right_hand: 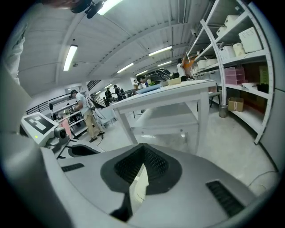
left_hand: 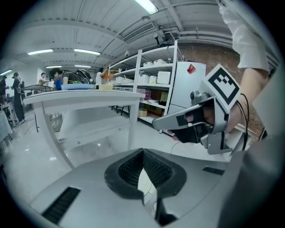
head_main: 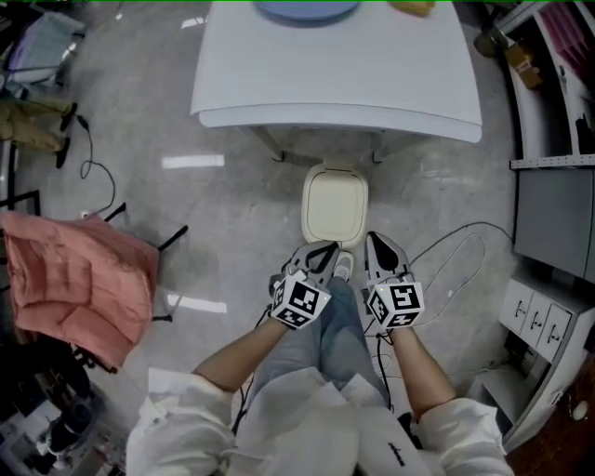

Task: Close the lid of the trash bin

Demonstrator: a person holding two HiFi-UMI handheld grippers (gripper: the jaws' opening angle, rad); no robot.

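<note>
The trash bin is a small cream bin on the floor just in front of the white table, and its cream lid lies flat over it. My left gripper and right gripper hang side by side above the bin's near edge, both shut and holding nothing. The left gripper view looks along the shut left gripper, with a sliver of the cream bin below and the right gripper to the right. Under the right gripper in its own view, the bin shows as a sliver, and the left gripper is at left.
The white table carries a blue dish and a yellow item. A pink cloth drapes a stand at left. Cables trail on the floor; grey cabinets stand right. My leg and shoe are beside the bin.
</note>
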